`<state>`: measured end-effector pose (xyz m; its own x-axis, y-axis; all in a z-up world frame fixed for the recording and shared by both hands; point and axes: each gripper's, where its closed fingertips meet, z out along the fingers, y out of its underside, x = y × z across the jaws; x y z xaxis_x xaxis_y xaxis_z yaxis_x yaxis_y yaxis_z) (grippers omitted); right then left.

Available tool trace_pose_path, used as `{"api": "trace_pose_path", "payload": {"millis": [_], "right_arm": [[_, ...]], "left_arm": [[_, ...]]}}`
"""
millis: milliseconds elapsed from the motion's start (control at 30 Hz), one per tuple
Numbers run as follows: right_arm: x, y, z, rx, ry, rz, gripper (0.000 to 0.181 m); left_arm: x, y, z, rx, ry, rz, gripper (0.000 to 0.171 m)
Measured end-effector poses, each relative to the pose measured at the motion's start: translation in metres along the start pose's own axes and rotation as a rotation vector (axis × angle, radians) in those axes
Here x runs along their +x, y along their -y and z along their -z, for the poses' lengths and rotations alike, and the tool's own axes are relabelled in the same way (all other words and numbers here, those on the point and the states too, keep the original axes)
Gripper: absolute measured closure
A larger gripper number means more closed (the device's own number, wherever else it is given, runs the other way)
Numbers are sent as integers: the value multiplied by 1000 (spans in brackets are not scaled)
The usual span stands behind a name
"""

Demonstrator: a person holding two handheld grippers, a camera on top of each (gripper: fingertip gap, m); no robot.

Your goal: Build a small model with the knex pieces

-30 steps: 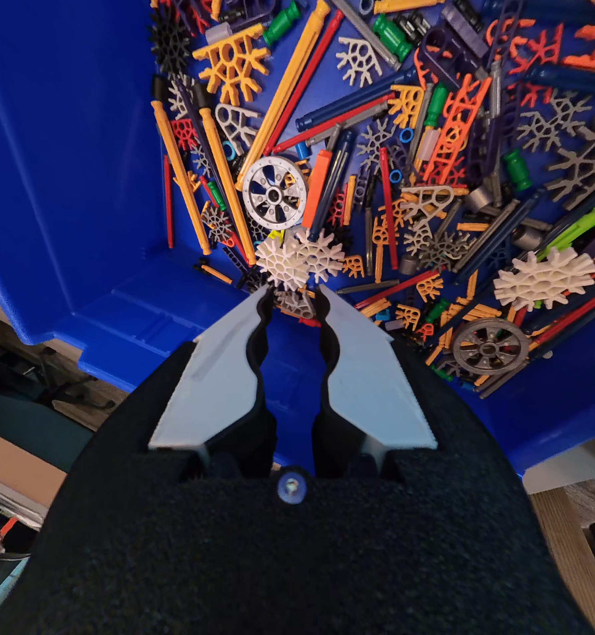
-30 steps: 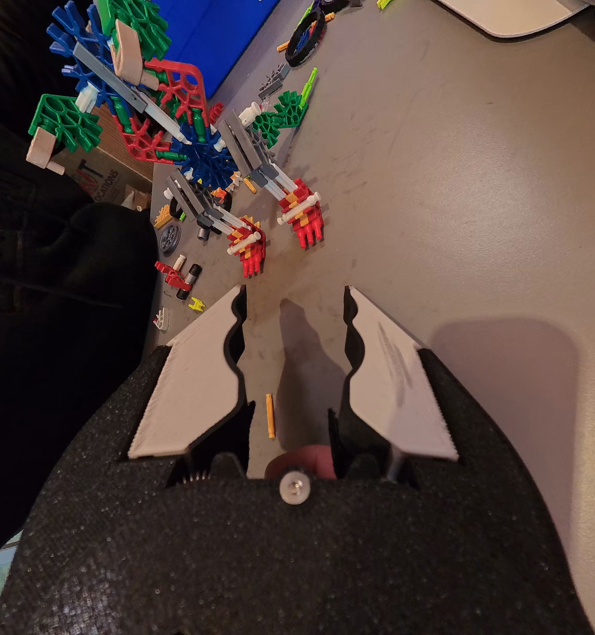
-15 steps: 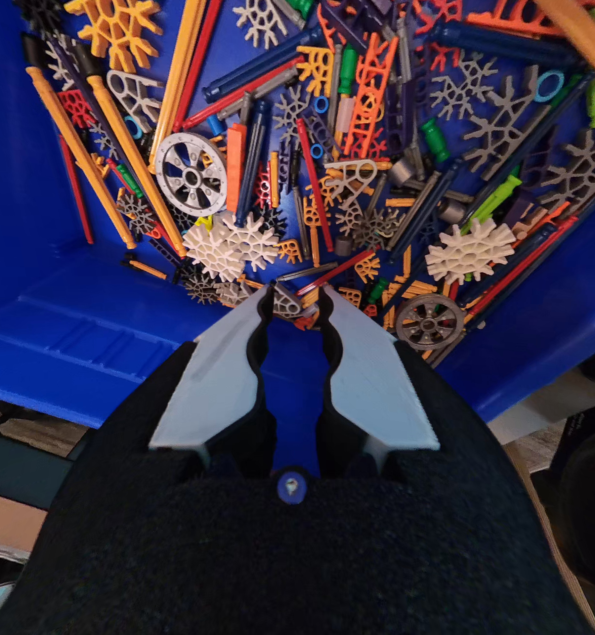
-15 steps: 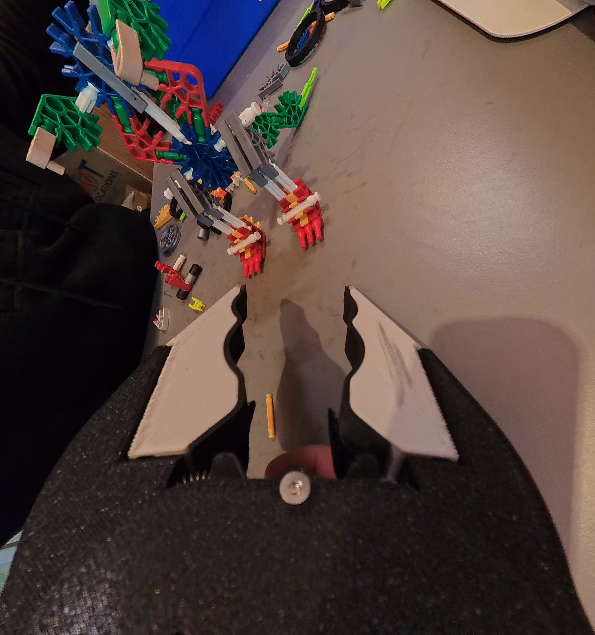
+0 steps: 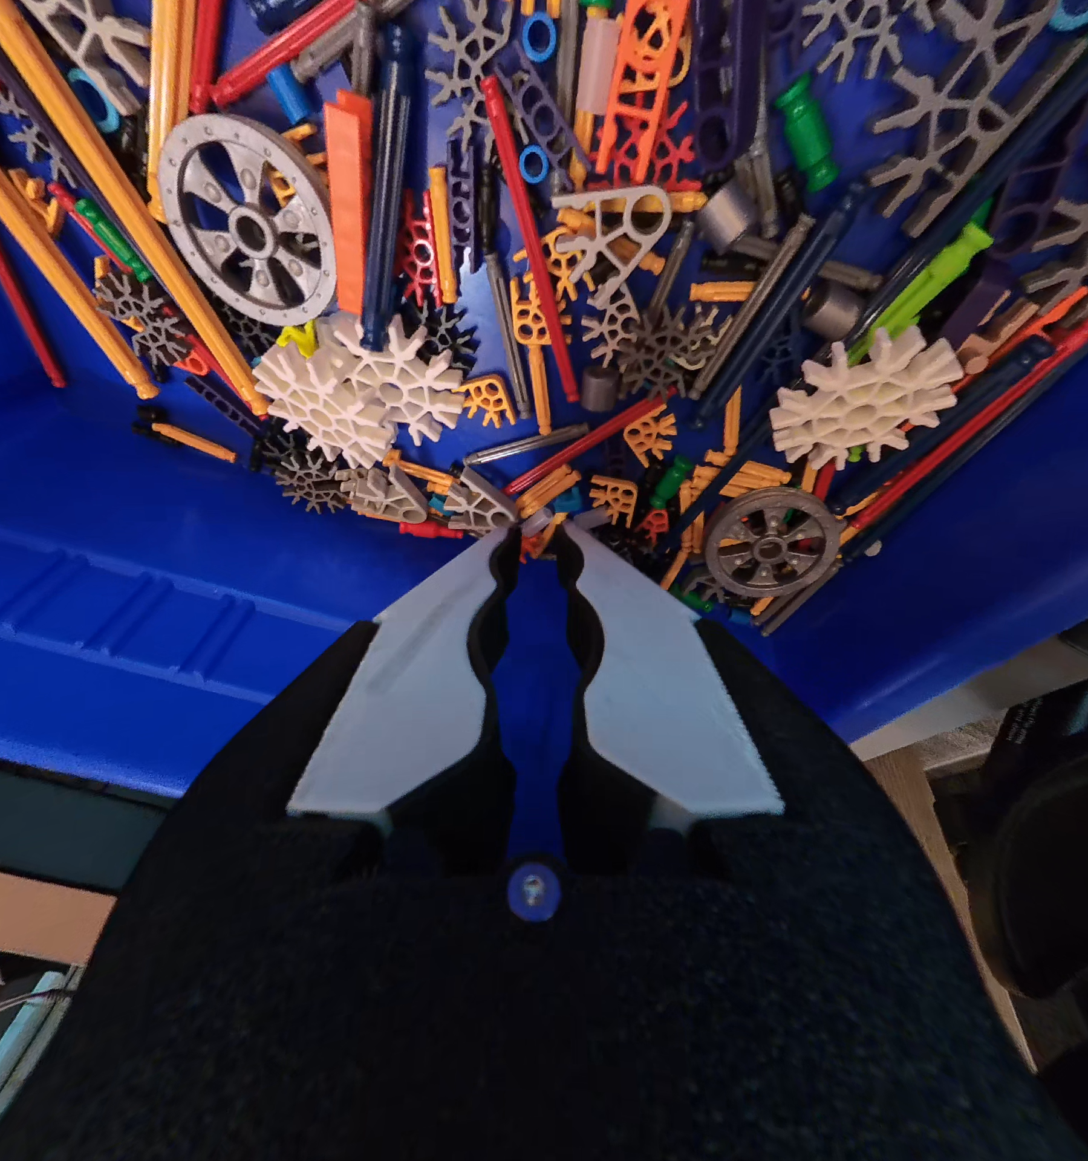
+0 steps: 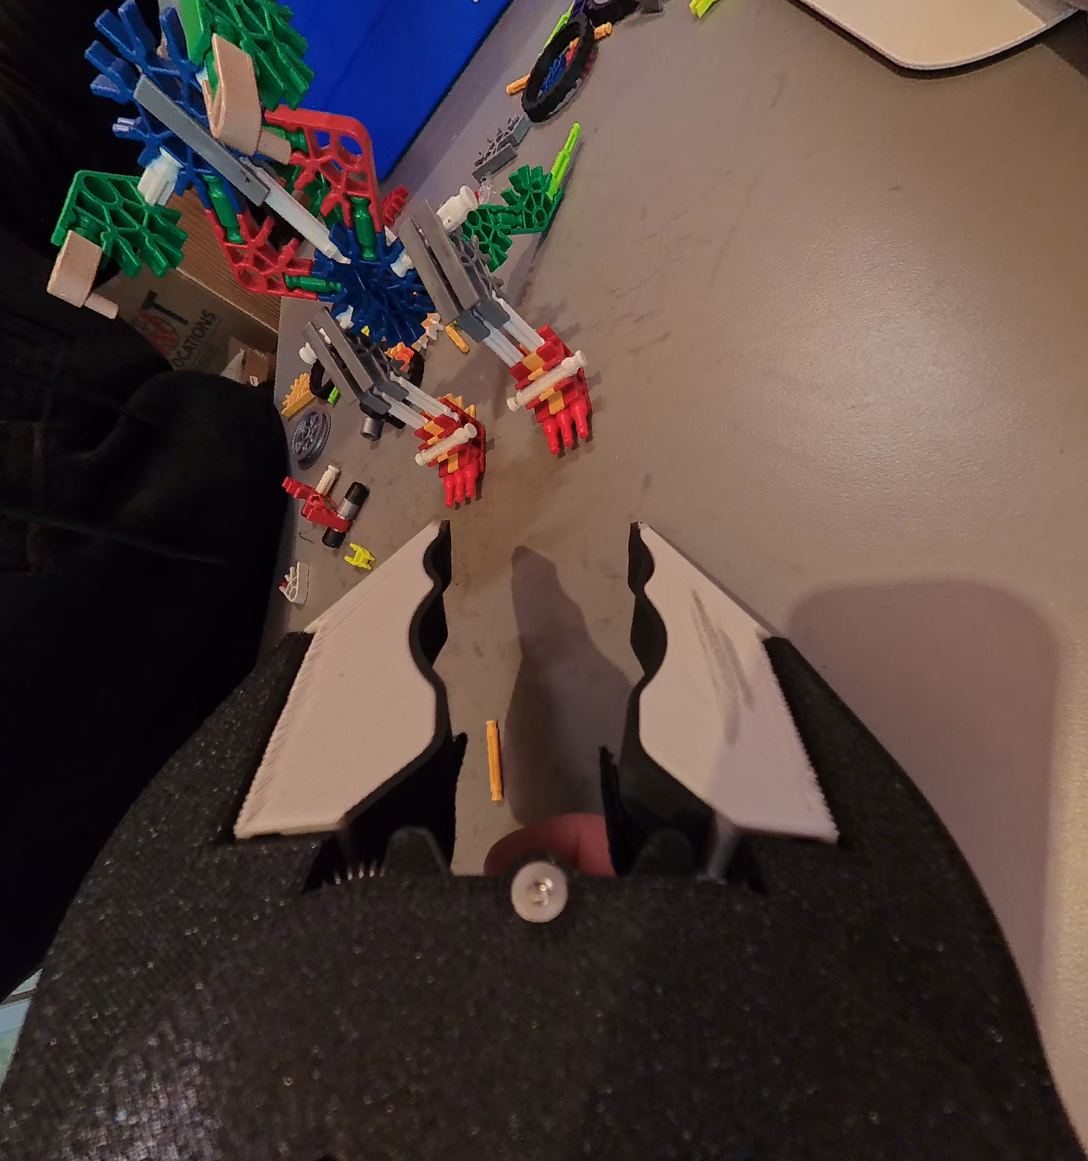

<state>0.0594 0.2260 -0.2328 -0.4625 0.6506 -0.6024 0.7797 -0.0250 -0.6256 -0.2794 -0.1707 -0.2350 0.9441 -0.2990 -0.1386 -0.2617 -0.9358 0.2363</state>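
Observation:
My left gripper [image 5: 539,534] reaches into a blue bin [image 5: 151,597] full of loose construction-toy rods, connectors and wheels. Its jaws stand only a narrow gap apart. The tips touch the near edge of the pile, at a small pale rod piece [image 5: 539,520] and a grey fan connector [image 5: 478,506]. Whether they pinch anything is unclear. My right gripper [image 6: 538,528] is open and empty above a grey table [image 6: 843,377]. It points at a built model [image 6: 365,283] of blue, green, red and grey pieces with two red feet [image 6: 560,396]. A short orange rod [image 6: 495,760] lies between its fingers.
In the bin are two white snowflake connectors [image 5: 352,389], another white one [image 5: 861,402], a large silver wheel [image 5: 249,220] and a smaller dark wheel [image 5: 770,550]. On the table, small loose parts [image 6: 327,502] lie left of the right gripper, with a black tyre [image 6: 557,72] farther off. The left gripper's tips are roughly 55 centimetres from the right gripper's. From my left tips it is roughly 6 centimetres to the smaller dark wheel [image 5: 770,550]; from my right, 50 centimetres.
My left gripper has moved right and deeper into the bin, down to the pile's near edge, and its jaws have narrowed. The right gripper has not moved.

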Motion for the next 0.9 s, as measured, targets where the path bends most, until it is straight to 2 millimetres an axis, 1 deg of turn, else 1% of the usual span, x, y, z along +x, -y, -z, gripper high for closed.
{"api": "trace_pose_path", "payload": {"millis": [200, 300, 467, 567, 600, 700, 800, 900], "right_arm": [[0, 0, 0, 0, 0, 0, 125], [0, 0, 0, 0, -1, 1, 125], [0, 0, 0, 0, -1, 2, 125], [0, 0, 0, 0, -1, 1, 125], [0, 0, 0, 0, -1, 1, 125], [0, 0, 0, 0, -1, 0, 125], [0, 0, 0, 0, -2, 2, 125], [0, 0, 0, 0, -2, 2, 125]], "left_arm": [[6, -3, -7, -62, -28, -10, 161], [11, -4, -10, -89, -52, -14, 157], [14, 0, -10, -60, -79, -11, 158], [25, 10, -9, -15, -121, -28, 158], [30, 15, -8, 7, -140, -41, 158], [35, 34, -1, 91, -137, -75, 155], [26, 47, 11, 166, -83, -75, 154], [9, 48, 23, 204, -20, -45, 153]]}}
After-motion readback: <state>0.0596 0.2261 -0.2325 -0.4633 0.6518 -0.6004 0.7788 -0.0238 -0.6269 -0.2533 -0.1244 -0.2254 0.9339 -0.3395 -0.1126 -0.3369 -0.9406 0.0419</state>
